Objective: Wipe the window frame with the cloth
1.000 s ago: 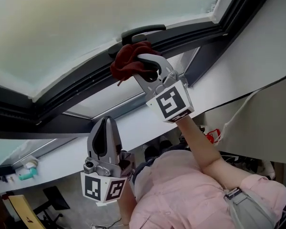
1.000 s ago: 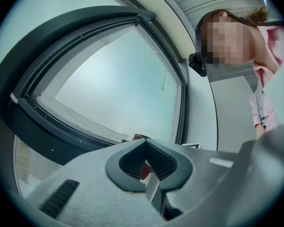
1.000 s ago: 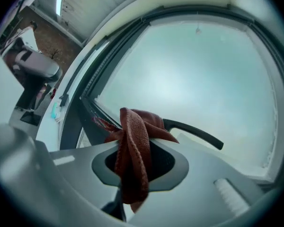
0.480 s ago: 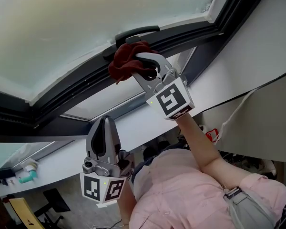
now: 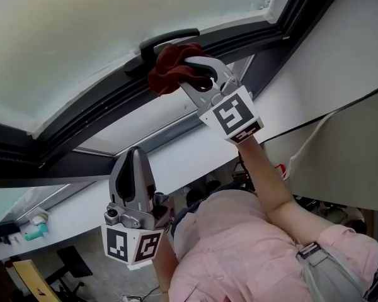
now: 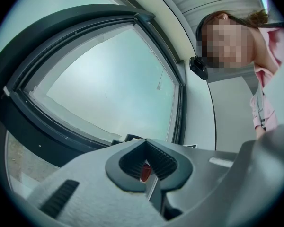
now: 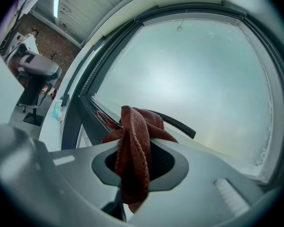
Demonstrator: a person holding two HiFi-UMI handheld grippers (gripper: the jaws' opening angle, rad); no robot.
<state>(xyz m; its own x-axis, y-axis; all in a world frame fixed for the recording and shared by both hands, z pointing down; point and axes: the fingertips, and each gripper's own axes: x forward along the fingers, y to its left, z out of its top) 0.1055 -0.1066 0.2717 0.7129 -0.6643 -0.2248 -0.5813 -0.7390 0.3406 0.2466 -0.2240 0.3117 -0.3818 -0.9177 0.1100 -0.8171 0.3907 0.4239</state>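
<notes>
A dark red cloth point(image 5: 172, 68) is bunched against the dark grey window frame point(image 5: 88, 115), just below the black window handle point(image 5: 167, 40). My right gripper point(image 5: 190, 73) is shut on the cloth, which hangs out through its jaws in the right gripper view as a folded cloth point(image 7: 135, 155). The handle point(image 7: 177, 124) shows just behind it, with the frame point(image 7: 92, 79) to the left. My left gripper point(image 5: 132, 168) is held lower, apart from the frame, its jaws shut with nothing between them point(image 6: 146, 167). The frame point(image 6: 19, 112) fills the left gripper view.
A white sill point(image 5: 82, 206) runs below the window, with small items point(image 5: 31, 225) at its left end. A white wall point(image 5: 340, 68) and a cable point(image 5: 315, 137) lie to the right. The person's pink sleeve point(image 5: 239, 250) is below.
My right gripper and the cloth have slid a little up and to the left along the frame toward the handle. The left gripper has barely moved.
</notes>
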